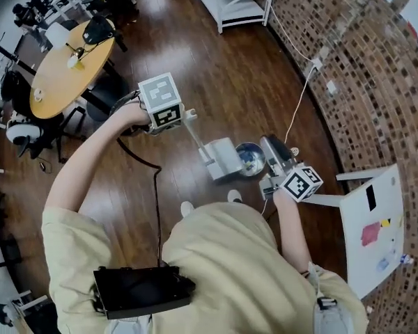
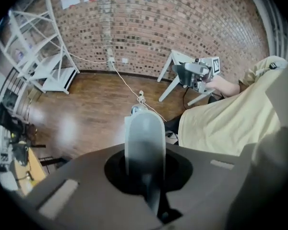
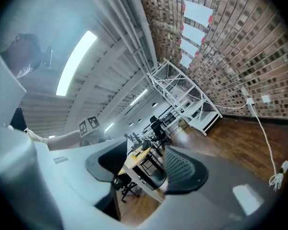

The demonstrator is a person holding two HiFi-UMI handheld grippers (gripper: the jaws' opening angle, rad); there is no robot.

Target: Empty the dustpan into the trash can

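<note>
In the head view my left gripper (image 1: 184, 120) points steeply down and is shut on the long pale handle (image 1: 198, 139) of the grey dustpan (image 1: 223, 160). The pan hangs just left of the small round silver trash can (image 1: 251, 158), whose open top shows. In the left gripper view the handle (image 2: 144, 143) fills the space between the jaws, and the can's rim (image 2: 138, 110) peeks out beyond it. My right gripper (image 1: 273, 148) is held level just right of the can. Its jaws (image 3: 144, 169) stand nearly together with nothing between them.
A brick wall (image 1: 362, 68) curves along the right, with a white cable (image 1: 299, 110) trailing from it across the wood floor. A white table (image 1: 373, 228) stands close at the right. A round wooden table (image 1: 70, 72) and a white shelf unit (image 1: 237, 2) stand farther off.
</note>
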